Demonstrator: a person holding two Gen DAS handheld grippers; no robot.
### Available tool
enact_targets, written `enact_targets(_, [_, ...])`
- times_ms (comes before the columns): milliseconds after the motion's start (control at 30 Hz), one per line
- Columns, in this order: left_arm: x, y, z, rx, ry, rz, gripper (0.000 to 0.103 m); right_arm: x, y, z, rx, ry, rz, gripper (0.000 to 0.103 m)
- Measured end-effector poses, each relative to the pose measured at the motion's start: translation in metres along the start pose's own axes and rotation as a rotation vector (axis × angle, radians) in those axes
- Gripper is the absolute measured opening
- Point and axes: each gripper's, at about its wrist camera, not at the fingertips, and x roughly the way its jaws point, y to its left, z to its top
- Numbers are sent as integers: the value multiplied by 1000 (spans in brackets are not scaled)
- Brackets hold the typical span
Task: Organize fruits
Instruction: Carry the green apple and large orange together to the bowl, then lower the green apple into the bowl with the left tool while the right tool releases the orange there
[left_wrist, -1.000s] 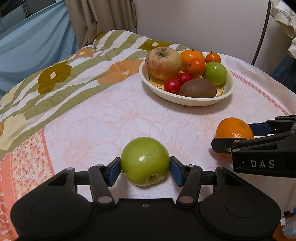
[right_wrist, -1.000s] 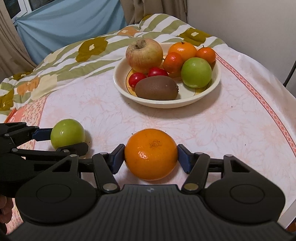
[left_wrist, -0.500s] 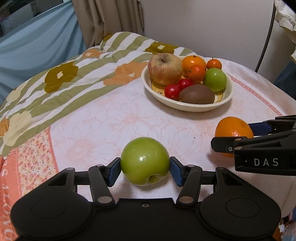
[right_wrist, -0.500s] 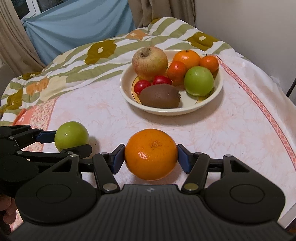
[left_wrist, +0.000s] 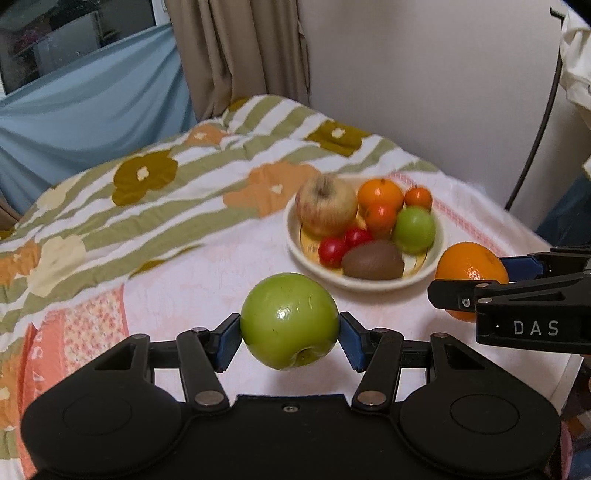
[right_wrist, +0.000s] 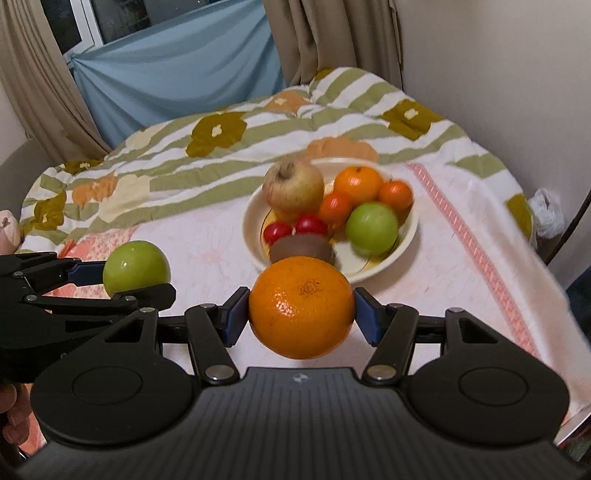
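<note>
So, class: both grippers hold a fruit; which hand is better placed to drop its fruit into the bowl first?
Right, probably. Its orange sits just in front of the bowl rim; the left gripper's green apple hangs further back, off to the side.

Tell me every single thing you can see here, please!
green apple: 1, green, held in the left gripper
orange: 1, orange, held in the right gripper
bowl: 1, cream, on the table, full of fruit
big apple: 1, red-yellow, in the bowl
small green apple: 1, green, in the bowl
kiwi: 1, brown, front of the bowl
tablecloth: 1, pink floral, over the table
left gripper: 1, black, shut on the green apple
right gripper: 1, black, shut on the orange
</note>
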Motion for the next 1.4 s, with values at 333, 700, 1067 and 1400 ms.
enact_targets(333, [13,-28,43,-12,-41,13,61,-8,-38,38,-40,-46,16,75])
enact_targets(700, [72,-46,67,-24,9,25,60,25,-76,61,-86,-17,36,75])
enact_targets(1067, [103,-57,69,-25,46,27,60,47,-95,61,-82,21,50,75])
enact_targets(1400, [94,-56,74,-20,-3,42,82,51,-99,63,-82,25,42,75])
